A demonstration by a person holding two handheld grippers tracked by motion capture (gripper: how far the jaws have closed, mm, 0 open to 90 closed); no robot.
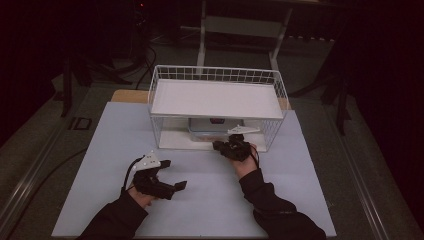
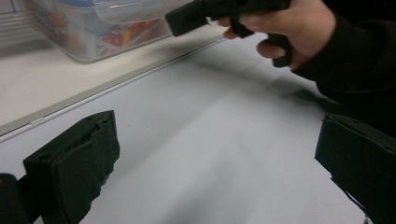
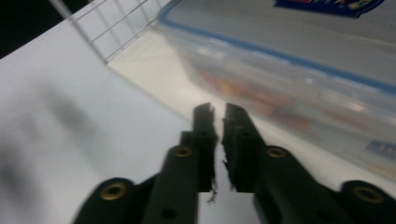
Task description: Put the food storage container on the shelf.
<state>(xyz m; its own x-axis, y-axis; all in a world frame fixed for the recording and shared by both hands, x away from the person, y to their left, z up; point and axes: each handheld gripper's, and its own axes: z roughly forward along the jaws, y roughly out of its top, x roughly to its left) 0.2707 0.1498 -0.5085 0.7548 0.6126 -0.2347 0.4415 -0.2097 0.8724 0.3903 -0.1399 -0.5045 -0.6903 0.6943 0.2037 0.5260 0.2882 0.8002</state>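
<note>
Forearms in dark sleeves come in at the bottom of the high view, one gripper per hand, over a pale blue mat (image 1: 200, 195). Left gripper (image 1: 169, 176) sits low over the mat at front left, jaws spread wide, nothing between them; its own view shows the two black pads far apart with bare mat between. Right gripper (image 1: 223, 146) is at the front edge of the white wire rack (image 1: 218, 107), jaws pointing in under the white shelf (image 1: 215, 99). In the right gripper view the jaws are nearly closed, only a thin slit between the pads, gripping nothing. Clear plastic food container (image 3: 299, 70) with a blue-rimmed lid sits on the rack's lower tray, just beyond the right gripper tips, not touching; orange-red contents, blurred
</note>
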